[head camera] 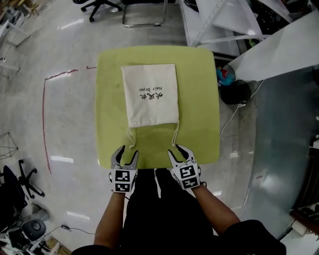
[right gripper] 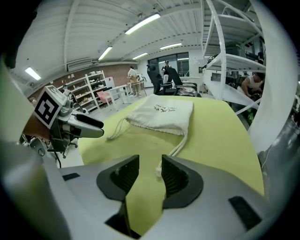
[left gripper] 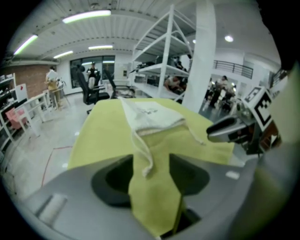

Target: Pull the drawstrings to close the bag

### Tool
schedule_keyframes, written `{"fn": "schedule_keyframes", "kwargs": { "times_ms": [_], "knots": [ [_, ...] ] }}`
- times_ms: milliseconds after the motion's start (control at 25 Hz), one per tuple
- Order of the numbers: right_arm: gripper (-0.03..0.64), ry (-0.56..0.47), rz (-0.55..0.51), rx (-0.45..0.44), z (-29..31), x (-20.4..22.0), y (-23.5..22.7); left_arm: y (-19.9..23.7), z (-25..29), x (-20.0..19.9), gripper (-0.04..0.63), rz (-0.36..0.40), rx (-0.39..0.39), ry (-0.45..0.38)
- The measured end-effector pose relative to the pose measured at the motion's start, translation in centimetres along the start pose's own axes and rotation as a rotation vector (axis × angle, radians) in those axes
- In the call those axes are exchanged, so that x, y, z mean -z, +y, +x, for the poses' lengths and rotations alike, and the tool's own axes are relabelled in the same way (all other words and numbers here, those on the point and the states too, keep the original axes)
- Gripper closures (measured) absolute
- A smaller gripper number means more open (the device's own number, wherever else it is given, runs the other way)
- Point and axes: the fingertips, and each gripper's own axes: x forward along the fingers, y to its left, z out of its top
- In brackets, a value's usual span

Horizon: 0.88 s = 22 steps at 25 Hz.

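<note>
A cream drawstring bag [head camera: 150, 94] with black print lies flat on the green table [head camera: 107, 124], its mouth towards me. Both cords trail off its mouth corners towards the table's near edge. My left gripper [head camera: 126, 153] is open at that edge. In the left gripper view the left cord [left gripper: 143, 150] ends loose between the jaws [left gripper: 150, 176], touching neither pad. My right gripper [head camera: 178, 152] is open too. The tip of the right cord [right gripper: 158, 171] lies in its gap [right gripper: 150, 176], close against the right-hand pad, with the other pad well apart.
A black round bin [head camera: 235, 92] and a cable lie on the floor right of the table. White shelving [head camera: 219, 25] stands beyond the far right corner and office chairs [head camera: 99, 7] behind. Another chair [head camera: 20, 184] is at the lower left.
</note>
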Motion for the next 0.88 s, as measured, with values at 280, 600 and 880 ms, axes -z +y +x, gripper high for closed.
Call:
{"fn": "schedule_keyframes", "kwargs": {
  "times_ms": [280, 600, 880],
  "knots": [
    [0.468, 0.074, 0.002, 0.01, 2.1, 1.3, -0.7, 0.2, 2.1, 1.0, 0.353, 0.074, 0.049, 0.059],
    [0.468, 0.127, -0.002, 0.021, 3.0, 2.5, -0.7, -0.4, 3.4, 1.7, 0.36, 0.148, 0.056, 0.122],
    [0.489, 0.144, -0.016, 0.032, 2.9, 2.4, -1.0, -0.9, 3.7, 2.1, 0.436, 0.16, 0.051, 0.15]
  ]
}}
